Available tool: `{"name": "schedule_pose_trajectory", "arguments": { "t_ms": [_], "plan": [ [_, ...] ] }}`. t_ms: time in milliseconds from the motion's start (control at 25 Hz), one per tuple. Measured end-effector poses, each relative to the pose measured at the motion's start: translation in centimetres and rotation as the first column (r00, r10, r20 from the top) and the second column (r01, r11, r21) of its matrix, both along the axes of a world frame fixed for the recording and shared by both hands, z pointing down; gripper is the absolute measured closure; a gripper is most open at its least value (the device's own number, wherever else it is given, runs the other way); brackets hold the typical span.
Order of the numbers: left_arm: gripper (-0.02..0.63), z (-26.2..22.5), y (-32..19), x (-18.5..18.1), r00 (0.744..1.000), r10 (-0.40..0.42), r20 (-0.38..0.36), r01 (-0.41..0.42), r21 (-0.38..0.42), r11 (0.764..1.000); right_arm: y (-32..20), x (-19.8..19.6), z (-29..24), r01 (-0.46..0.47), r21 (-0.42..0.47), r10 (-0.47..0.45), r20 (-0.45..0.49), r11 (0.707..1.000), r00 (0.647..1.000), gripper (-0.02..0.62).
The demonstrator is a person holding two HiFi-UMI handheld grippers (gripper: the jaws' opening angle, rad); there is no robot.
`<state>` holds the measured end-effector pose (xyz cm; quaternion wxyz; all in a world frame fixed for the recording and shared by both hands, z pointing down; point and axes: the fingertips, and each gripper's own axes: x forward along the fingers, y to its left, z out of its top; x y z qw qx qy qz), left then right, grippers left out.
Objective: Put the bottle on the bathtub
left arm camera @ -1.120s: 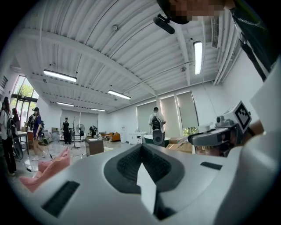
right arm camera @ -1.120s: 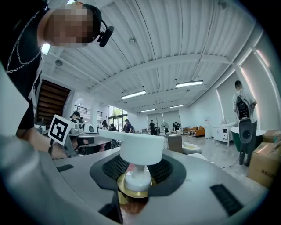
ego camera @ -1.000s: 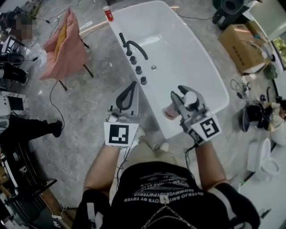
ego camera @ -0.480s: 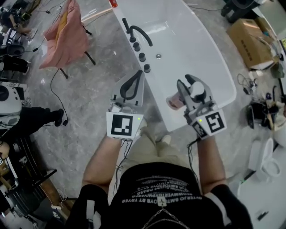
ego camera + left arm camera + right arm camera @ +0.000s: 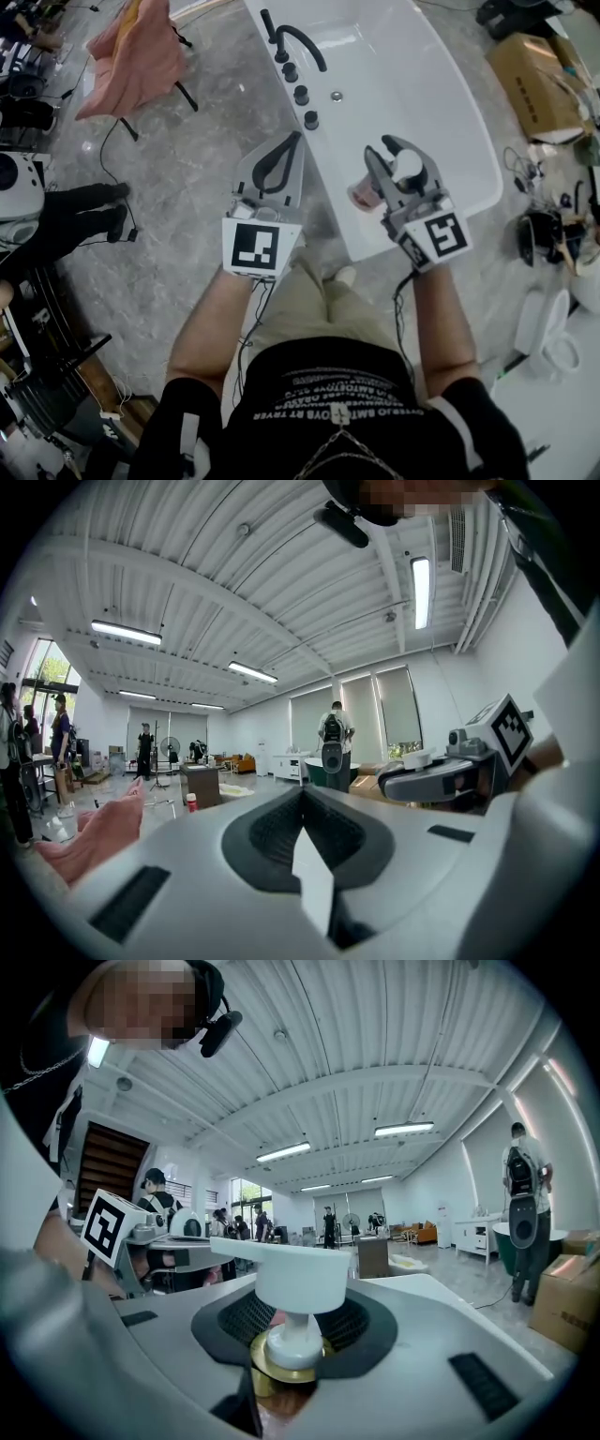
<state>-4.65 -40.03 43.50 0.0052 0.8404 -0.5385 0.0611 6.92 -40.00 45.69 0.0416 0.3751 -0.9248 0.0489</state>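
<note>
the right gripper [image 5: 384, 155] is closed on a pump bottle [image 5: 360, 196]. in the right gripper view its jaws clamp the neck just under the white pump head, at the gold collar, and the bottle [image 5: 292, 1283] stands upright with its pinkish body hanging below the jaws. the left gripper [image 5: 293, 141] carries nothing: its jaws are drawn together so the tips meet, with only the empty loop between them, as the left gripper view [image 5: 305, 799] shows.

from the head view the bottle hangs over the near end of the white bathtub [image 5: 422, 84], close to the corner where the left rim meets the near end. it does not look set down; how high it sits above the rim i cannot tell. the left gripper is level with it, over the floor just beside the tub's left rim. further along that rim stand the black faucet [image 5: 302, 42] and its row of black knobs [image 5: 301, 95], well apart from the bottle. a pink towel [image 5: 131, 56] hangs on a rack across the floor.

so the step in hand looks like the carry-in before the placing. the next move calls for bringing the bottle down onto a bare flat stretch of rim, nearer than the knobs, keeping it upright so the base lands flat. the rim looks narrow, so the base wants centring there before the jaws part, or it may tip into the tub or onto the floor.
</note>
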Motion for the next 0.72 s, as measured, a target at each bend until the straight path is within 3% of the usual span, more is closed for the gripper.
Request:
{"name": "schedule_pose_trajectory", "arguments": {
  "t_ms": [440,720],
  "plan": [
    [0.604,3.2,-1.7,-0.4,0.998,0.034,0.045,-0.034,-0.002,0.999,-2.3,-2.8,3.0,0.018,-0.026,-0.018,0.003,1.000,1.000,0.477],
    [0.604,4.5,-3.7,-0.3,0.999,0.040,0.034,-0.039,-0.028,0.999,-4.6,-2.3,6.1,-0.008,-0.028,0.007,-0.037,1.000,0.999,0.477]
  ]
}}
